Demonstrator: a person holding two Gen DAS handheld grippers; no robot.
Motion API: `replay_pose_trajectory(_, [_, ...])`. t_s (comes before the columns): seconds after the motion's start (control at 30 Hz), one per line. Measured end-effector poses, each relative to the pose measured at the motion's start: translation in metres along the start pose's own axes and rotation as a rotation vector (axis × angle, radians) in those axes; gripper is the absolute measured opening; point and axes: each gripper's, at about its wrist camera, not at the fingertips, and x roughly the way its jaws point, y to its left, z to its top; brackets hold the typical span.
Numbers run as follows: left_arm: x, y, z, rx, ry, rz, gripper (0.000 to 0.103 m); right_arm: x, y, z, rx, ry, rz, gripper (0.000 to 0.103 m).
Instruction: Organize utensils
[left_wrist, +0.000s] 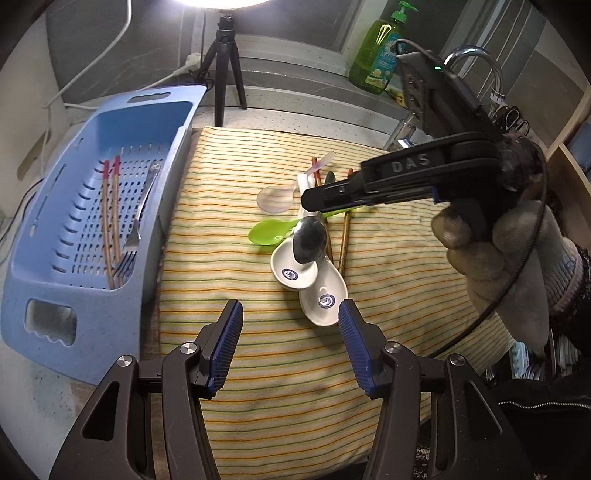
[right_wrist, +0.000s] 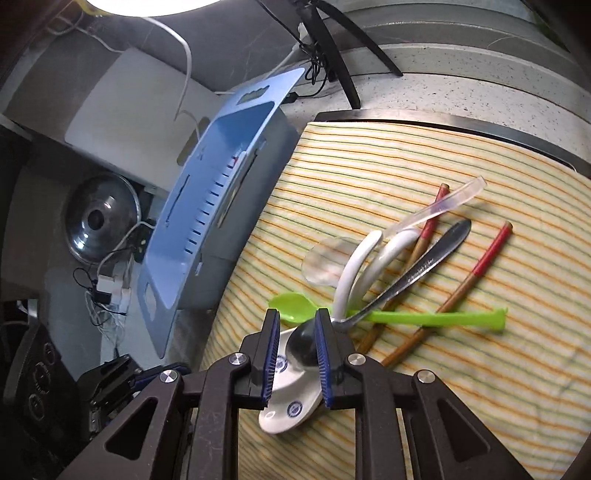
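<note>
Three utensils already lay in the blue basket (left_wrist: 44, 236) at nine o'clock in the left wrist view: a pair of red-tipped chopsticks (left_wrist: 110, 221) and a fork (left_wrist: 138, 221). That looked like well under half the job. The rest sat heaped on the striped cloth (left_wrist: 258, 369) covering the worktop: a metal spoon (right_wrist: 391, 291) on top, two white ceramic spoons (left_wrist: 306, 280) beneath it, a green plastic spoon (right_wrist: 406, 317) crossing under the metal handle, a clear plastic spoon (right_wrist: 332, 258) toward twelve o'clock, and two more red-tipped chopsticks (right_wrist: 476, 273) running under the pile toward two o'clock.

The metal spoon was the piece being dealt with. In the right wrist view its bowl sat between the fingers of the right gripper (right_wrist: 295, 347), which stood narrowly apart around it; whether the pads actually pressed on the bowl I could not tell. The spoon rested on the upper ceramic spoon.

From the left wrist view, the right gripper reached in from three o'clock, held in a gloved hand (left_wrist: 509, 266) and angled down onto the heap.

The left gripper (left_wrist: 291, 325) hovered at six o'clock, just beside the nearer ceramic spoon, fingers parted with nothing between them, tilted down at the cloth.
</note>
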Motion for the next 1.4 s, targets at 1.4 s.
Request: replay_pose_trajectory(1.4, [0.014,-0.013,0.022,0.054,0.025,-0.032,0.053,-0.007,-0.014,-0.004,-0.042,0.075,0.036,0.016])
